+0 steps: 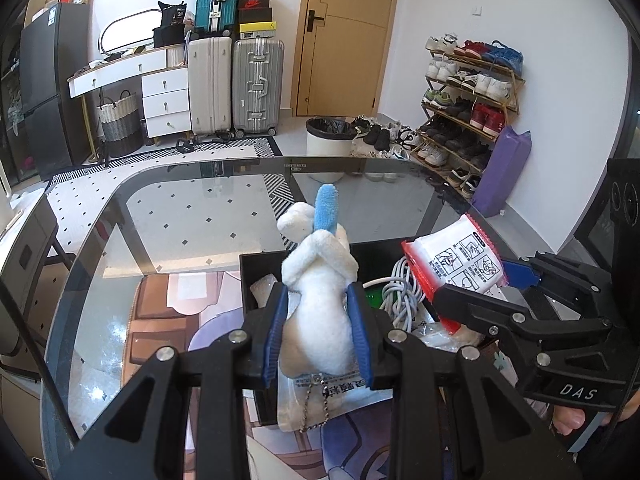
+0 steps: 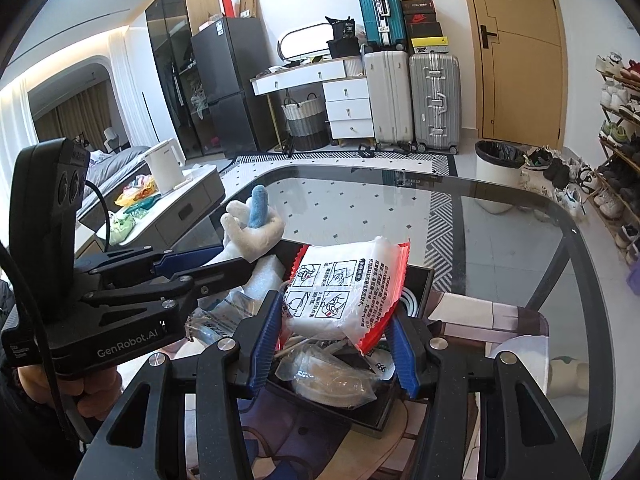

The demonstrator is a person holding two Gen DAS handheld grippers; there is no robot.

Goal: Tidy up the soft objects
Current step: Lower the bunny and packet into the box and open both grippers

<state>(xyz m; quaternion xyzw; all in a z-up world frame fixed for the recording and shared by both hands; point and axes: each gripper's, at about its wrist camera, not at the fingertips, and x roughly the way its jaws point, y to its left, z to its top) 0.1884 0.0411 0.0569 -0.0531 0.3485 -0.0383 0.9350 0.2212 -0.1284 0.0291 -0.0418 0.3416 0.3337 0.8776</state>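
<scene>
My left gripper [image 1: 318, 308] is shut on a white plush toy [image 1: 320, 280] with a blue ear and a bead chain, held above a black box [image 1: 256, 264] on the glass table [image 1: 160, 216]. My right gripper [image 2: 336, 320] is shut on a white packet with red edges [image 2: 344, 284], held above the same box [image 2: 420, 280]. In the left wrist view the right gripper [image 1: 468, 284] and packet [image 1: 456, 260] are at the right. In the right wrist view the left gripper [image 2: 208, 264] and plush [image 2: 252, 228] are at the left.
The box holds a coiled grey cable [image 1: 400, 292], plastic bags [image 2: 332, 380] and a green item. A white bin [image 1: 326, 140], a shoe rack [image 1: 468, 96] and suitcases [image 1: 256, 84] stand beyond the table. A side cabinet with a kettle [image 2: 164, 164] is at the left.
</scene>
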